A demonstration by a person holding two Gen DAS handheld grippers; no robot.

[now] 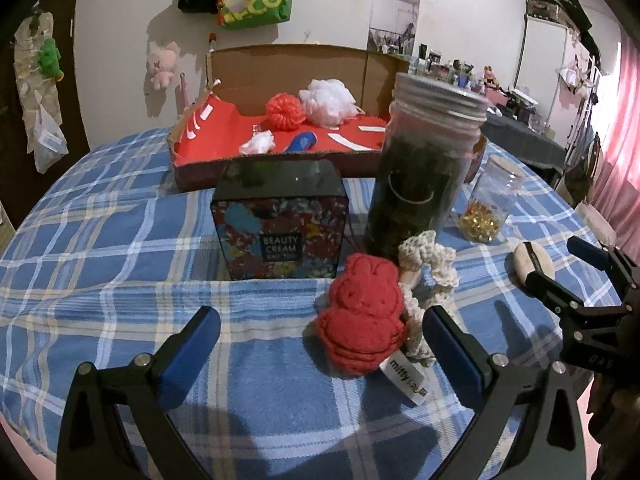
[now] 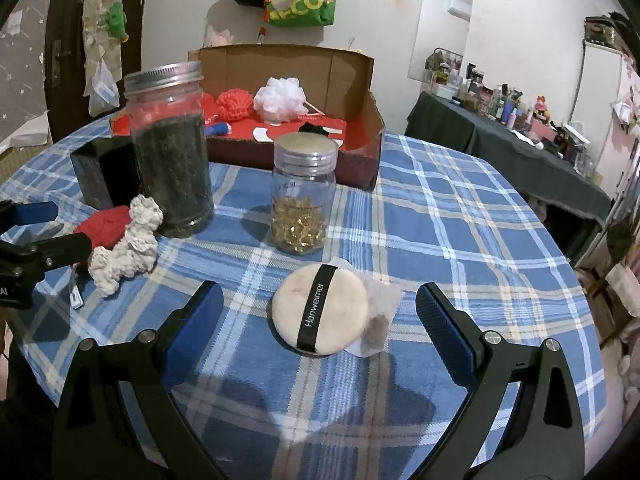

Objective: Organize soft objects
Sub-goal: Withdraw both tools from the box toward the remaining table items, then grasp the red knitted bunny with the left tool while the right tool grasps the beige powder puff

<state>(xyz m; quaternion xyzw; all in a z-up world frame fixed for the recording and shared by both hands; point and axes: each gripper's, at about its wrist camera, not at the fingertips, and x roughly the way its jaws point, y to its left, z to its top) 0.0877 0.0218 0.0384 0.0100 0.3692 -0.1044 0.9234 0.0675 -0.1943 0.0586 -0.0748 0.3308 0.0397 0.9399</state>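
A red knitted Miffy bunny point(image 1: 362, 314) lies on the blue plaid tablecloth, with a cream crochet scrunchie point(image 1: 426, 276) touching its right side. My left gripper point(image 1: 320, 344) is open, low over the cloth, its jaws on either side of the bunny. A round beige powder puff point(image 2: 320, 308) with a black band lies on a clear wrapper. My right gripper point(image 2: 320, 320) is open around the puff, not touching it. The cardboard box point(image 1: 292, 62) with red lining holds a red pom point(image 1: 285, 110), a white bath pouf point(image 1: 327, 100), a small white item and a blue one.
A black "Beauty Cream" box point(image 1: 280, 220), a tall dark-filled jar point(image 1: 424, 168) with metal lid and a small jar of gold capsules point(image 2: 302, 200) stand between the grippers and the cardboard box. The tablecloth point(image 2: 460, 220) edge falls away at right. A cluttered side table point(image 2: 520, 128) stands beyond.
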